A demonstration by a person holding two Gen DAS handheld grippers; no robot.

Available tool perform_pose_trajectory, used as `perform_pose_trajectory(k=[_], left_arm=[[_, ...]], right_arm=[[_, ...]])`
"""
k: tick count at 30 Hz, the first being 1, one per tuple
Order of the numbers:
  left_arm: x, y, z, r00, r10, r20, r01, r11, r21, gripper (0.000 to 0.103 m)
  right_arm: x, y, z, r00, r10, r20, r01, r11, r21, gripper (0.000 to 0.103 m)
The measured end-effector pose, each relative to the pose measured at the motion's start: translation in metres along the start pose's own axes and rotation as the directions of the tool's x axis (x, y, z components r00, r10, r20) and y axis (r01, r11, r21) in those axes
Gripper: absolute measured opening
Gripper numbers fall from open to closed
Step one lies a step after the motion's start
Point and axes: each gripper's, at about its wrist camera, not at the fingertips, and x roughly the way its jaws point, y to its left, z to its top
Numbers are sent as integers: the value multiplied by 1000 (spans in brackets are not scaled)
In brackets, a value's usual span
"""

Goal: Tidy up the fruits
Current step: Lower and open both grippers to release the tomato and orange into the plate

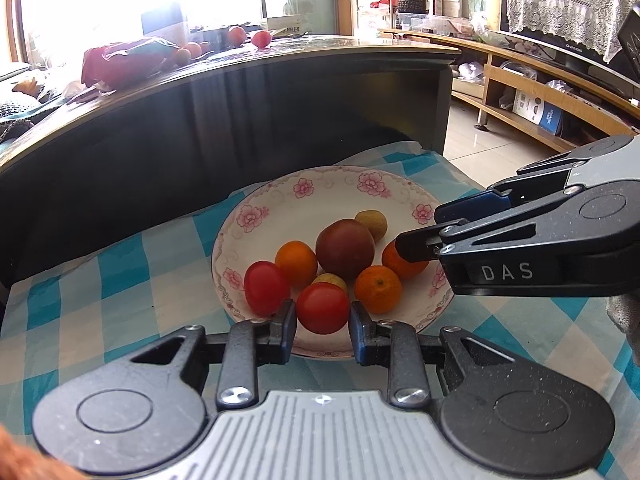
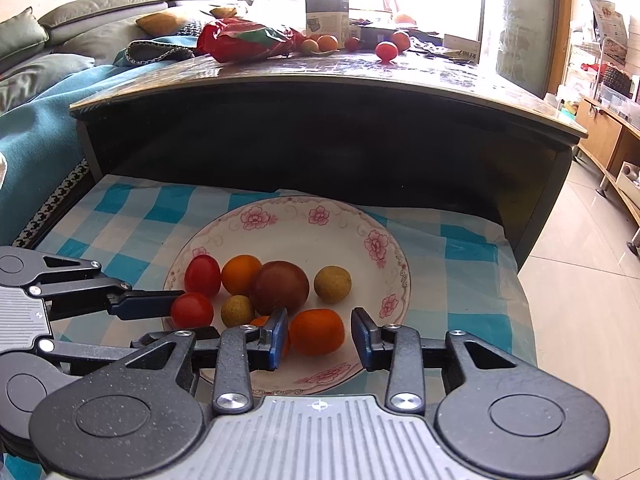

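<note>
A white plate with pink flowers (image 1: 304, 194) (image 2: 288, 216) sits on a blue checked cloth and holds several small fruits: a dark plum (image 1: 345, 249) (image 2: 280, 286), red tomatoes, oranges and brownish longans. My left gripper (image 1: 322, 318) is open, its fingers either side of a red tomato (image 1: 322, 307) (image 2: 192, 310) at the plate's near edge. My right gripper (image 2: 319, 330) is open around an orange (image 2: 317, 331) (image 1: 400, 264). Neither closes on its fruit.
A dark coffee table (image 1: 240, 80) (image 2: 320, 92) stands just behind the plate, with a red bag (image 2: 248, 40) and more fruit on top. A sofa (image 2: 60, 60) lies left, a wooden TV stand (image 1: 540, 92) right, tiled floor (image 2: 580, 300) beyond the cloth.
</note>
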Motion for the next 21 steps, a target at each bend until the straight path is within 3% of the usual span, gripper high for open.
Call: perform_pose_trajectory(k=[16, 21], left_arm=[[-13, -2, -1, 1000, 16, -1, -16, 1000, -6, 38], [-20, 0, -5, 999, 34, -6, -34, 999, -38, 44]], right_arm=[[-11, -6, -1, 1000, -13, 11, 12, 1000, 19, 30], [-16, -7, -5, 1000, -21, 5, 21, 999, 26, 31]])
